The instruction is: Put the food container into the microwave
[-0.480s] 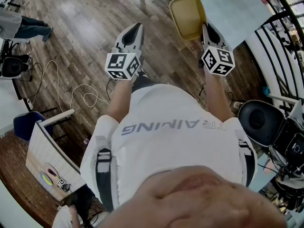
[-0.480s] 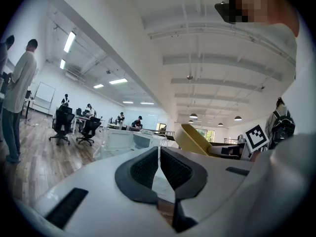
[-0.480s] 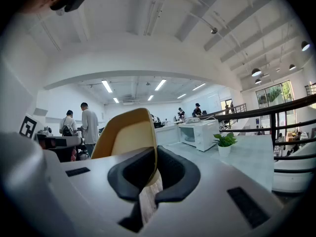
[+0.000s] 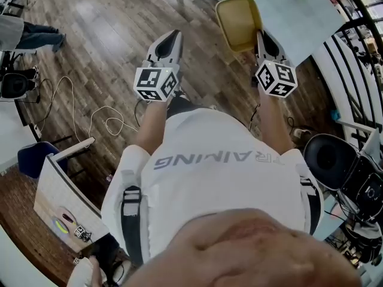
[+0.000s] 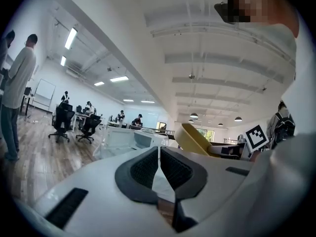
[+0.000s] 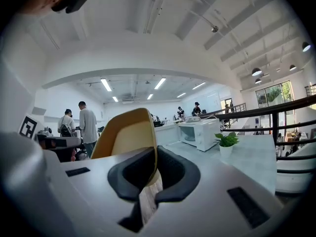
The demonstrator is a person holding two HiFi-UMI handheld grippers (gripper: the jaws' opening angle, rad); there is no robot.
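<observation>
A yellow food container (image 4: 238, 21) sticks up from my right gripper (image 4: 261, 37), which is shut on its rim; in the right gripper view the container (image 6: 123, 137) stands tilted, pinched between the dark pads. A white microwave (image 6: 200, 134) sits far ahead on a pale table (image 6: 247, 157), door side facing me. My left gripper (image 4: 172, 37) hangs over the wooden floor, jaws shut with nothing between them (image 5: 159, 152). The left gripper view also catches the container (image 5: 195, 139) off to its right.
A small potted plant (image 6: 227, 143) stands on the table near the microwave. A curved railing (image 4: 353, 52) and a black chair (image 4: 328, 154) lie to my right. Cables (image 4: 108, 121) trail on the floor at left. People stand nearby (image 6: 88, 127), (image 5: 17, 93).
Both grippers and the container have drifted very slightly to the right in the head view; grips are unchanged.
</observation>
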